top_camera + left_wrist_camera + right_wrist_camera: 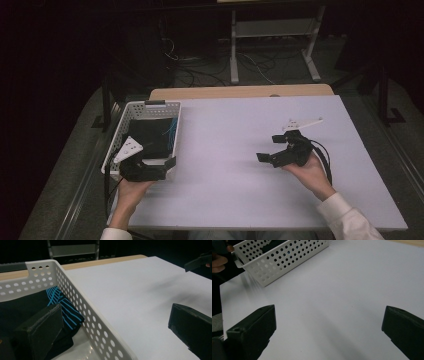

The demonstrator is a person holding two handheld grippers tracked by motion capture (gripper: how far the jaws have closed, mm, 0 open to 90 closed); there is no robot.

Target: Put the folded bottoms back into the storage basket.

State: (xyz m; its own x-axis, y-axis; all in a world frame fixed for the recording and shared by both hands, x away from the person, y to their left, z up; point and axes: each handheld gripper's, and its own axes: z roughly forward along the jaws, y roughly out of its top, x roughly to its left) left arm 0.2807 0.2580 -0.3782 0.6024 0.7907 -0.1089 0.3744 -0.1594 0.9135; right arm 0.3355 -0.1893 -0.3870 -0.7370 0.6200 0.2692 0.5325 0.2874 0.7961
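Your left claw point(150, 167) sat at the near end of the white perforated basket point(125, 131), jaws spread wide, one jaw inside the basket and the other outside its right wall, over the table point(235, 145). In the left gripper view you could see that straddle clearly: the inner jaw hovered just above the dark folded cloth point(20, 308) lying in the basket, and whether it touched the fabric could not be told. That cloth was black, with a patch of thin bright-blue stripes point(62, 307) showing beside the basket's side wall. From the high view the cloth point(150, 135) filled most of the basket floor, with the blue stripes toward its right edge. The basket itself stood at the table's left edge, a dark grey handle piece point(155, 102) on its far rim. Your right claw point(272, 148) was well apart from all that, out over the bare white right half of the table, jaws also wide and gripping nothing, pointed leftward toward the basket. In the right gripper view the basket point(287, 260) showed at the upper left, with your left hand point(219, 260) at its corner. No brand, label or writing could be read anywhere: the basket walls carried only rows of round holes, and the cloth showed nothing but its stripes.
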